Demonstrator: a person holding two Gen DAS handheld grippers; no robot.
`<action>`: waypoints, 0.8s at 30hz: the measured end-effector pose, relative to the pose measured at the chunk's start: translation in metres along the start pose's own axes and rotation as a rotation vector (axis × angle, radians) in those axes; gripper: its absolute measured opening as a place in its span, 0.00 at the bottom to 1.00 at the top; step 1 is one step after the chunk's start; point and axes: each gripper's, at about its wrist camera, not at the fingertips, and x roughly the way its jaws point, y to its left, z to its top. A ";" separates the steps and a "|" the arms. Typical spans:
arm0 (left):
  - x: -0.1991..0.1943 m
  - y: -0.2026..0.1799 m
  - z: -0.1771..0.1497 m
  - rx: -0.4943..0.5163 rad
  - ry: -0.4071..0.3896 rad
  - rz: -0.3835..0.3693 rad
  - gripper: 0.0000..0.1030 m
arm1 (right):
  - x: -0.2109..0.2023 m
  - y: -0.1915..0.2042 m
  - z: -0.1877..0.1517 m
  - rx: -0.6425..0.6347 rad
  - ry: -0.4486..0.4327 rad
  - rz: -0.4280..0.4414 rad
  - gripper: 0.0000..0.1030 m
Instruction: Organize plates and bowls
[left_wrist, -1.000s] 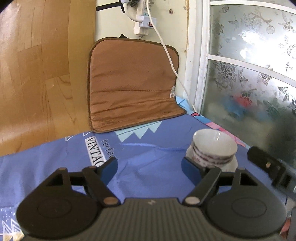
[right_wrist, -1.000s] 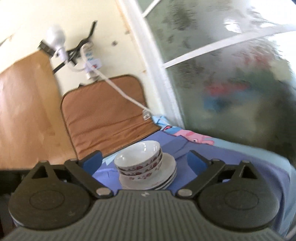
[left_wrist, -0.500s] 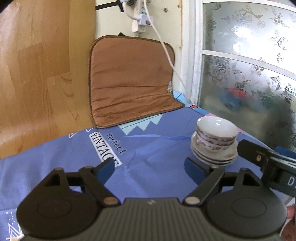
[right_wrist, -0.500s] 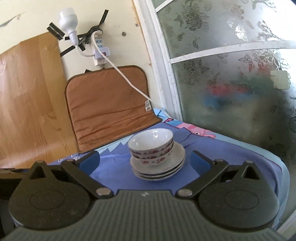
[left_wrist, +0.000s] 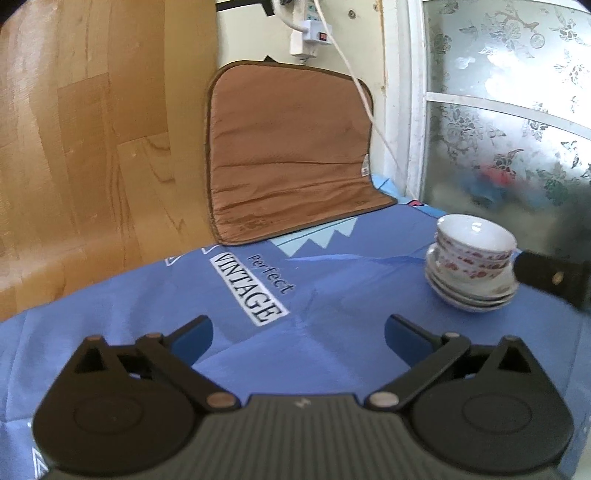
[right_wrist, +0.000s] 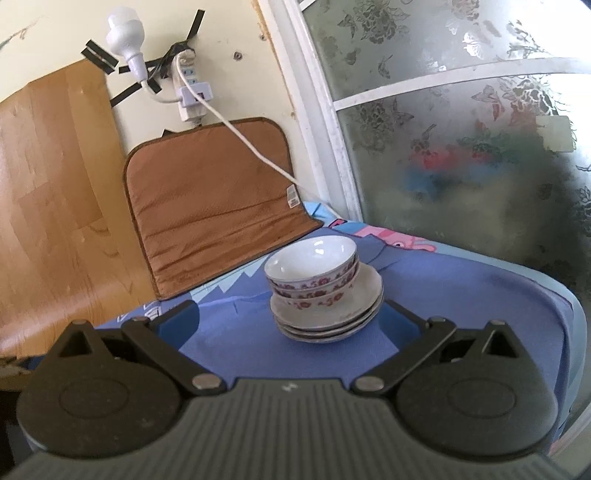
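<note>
Three white bowls with red flower bands (right_wrist: 314, 269) are nested on a stack of white plates (right_wrist: 332, 317) on the blue tablecloth (right_wrist: 461, 295). The stack also shows at the right of the left wrist view, bowls (left_wrist: 474, 243) on plates (left_wrist: 469, 295). My right gripper (right_wrist: 291, 321) is open and empty, just short of the stack, which lies between its fingers. My left gripper (left_wrist: 297, 338) is open and empty over the cloth, well left of the stack. Part of the right gripper's black body (left_wrist: 554, 277) shows beside the plates.
A brown mat (left_wrist: 288, 155) leans against the wall at the back, with a white cable and power strip (left_wrist: 310, 37) above it. A frosted window (right_wrist: 461, 129) bounds the right side. A wooden panel (left_wrist: 92, 147) stands at the left. The table edge (right_wrist: 569, 314) curves off at the right.
Both grippers have pulled back and away from the stack; it looks smaller and farther in both views. The left gripper has swung left. Both stay open.
</note>
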 end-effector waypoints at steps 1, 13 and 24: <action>0.001 0.003 -0.002 0.000 0.000 0.006 1.00 | 0.001 0.001 -0.001 0.009 0.006 0.007 1.00; 0.011 0.036 -0.016 -0.056 0.006 0.042 1.00 | 0.003 0.031 0.000 -0.052 0.000 0.036 1.00; 0.004 0.046 -0.017 -0.114 -0.005 0.035 1.00 | 0.004 0.043 0.001 -0.050 -0.031 0.013 1.00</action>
